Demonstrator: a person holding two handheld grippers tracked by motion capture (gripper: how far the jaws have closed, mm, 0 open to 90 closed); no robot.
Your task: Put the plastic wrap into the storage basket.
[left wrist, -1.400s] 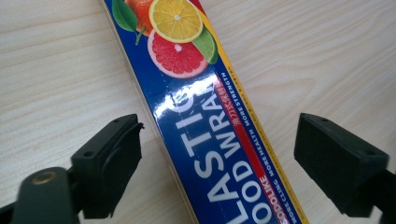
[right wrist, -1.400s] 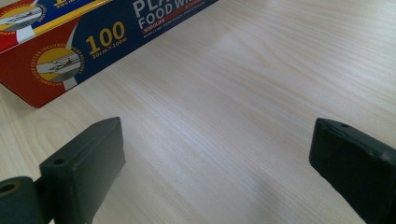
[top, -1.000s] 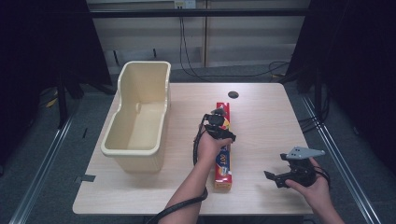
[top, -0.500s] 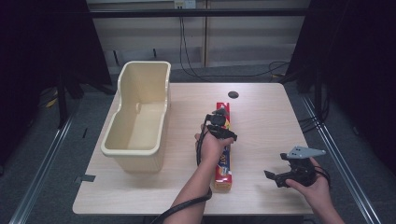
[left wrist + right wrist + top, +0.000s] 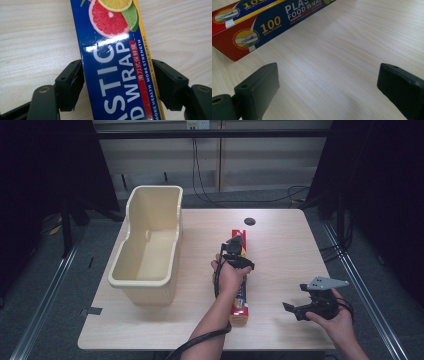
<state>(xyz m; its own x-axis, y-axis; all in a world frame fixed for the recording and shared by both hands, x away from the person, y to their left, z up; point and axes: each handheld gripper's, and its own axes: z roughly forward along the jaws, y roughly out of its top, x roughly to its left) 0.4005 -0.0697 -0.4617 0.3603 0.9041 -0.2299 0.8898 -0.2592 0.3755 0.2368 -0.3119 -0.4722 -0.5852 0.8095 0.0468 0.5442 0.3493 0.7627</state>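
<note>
A long blue, red and yellow plastic wrap box point(image 5: 239, 308) lies lengthwise on the wooden table point(image 5: 280, 250), near its middle. My left gripper point(image 5: 236, 251) points down over the box's far half. In the left gripper view its jaws have just been closing with the box point(image 5: 112, 62) between them, and both pads point(image 5: 72, 82) now rest against the box's long sides. My right gripper point(image 5: 295, 310) is held low at the near right, apart from the box, with its jaws wide open over bare wood point(image 5: 329, 82). The box's near end point(image 5: 249, 32) lies off to its left.
A cream plastic tub point(image 5: 145, 280) stands empty on the table's left side, a hand's width from the box. A dark round hole point(image 5: 250, 221) sits near the table's far edge. Cables hang behind the table.
</note>
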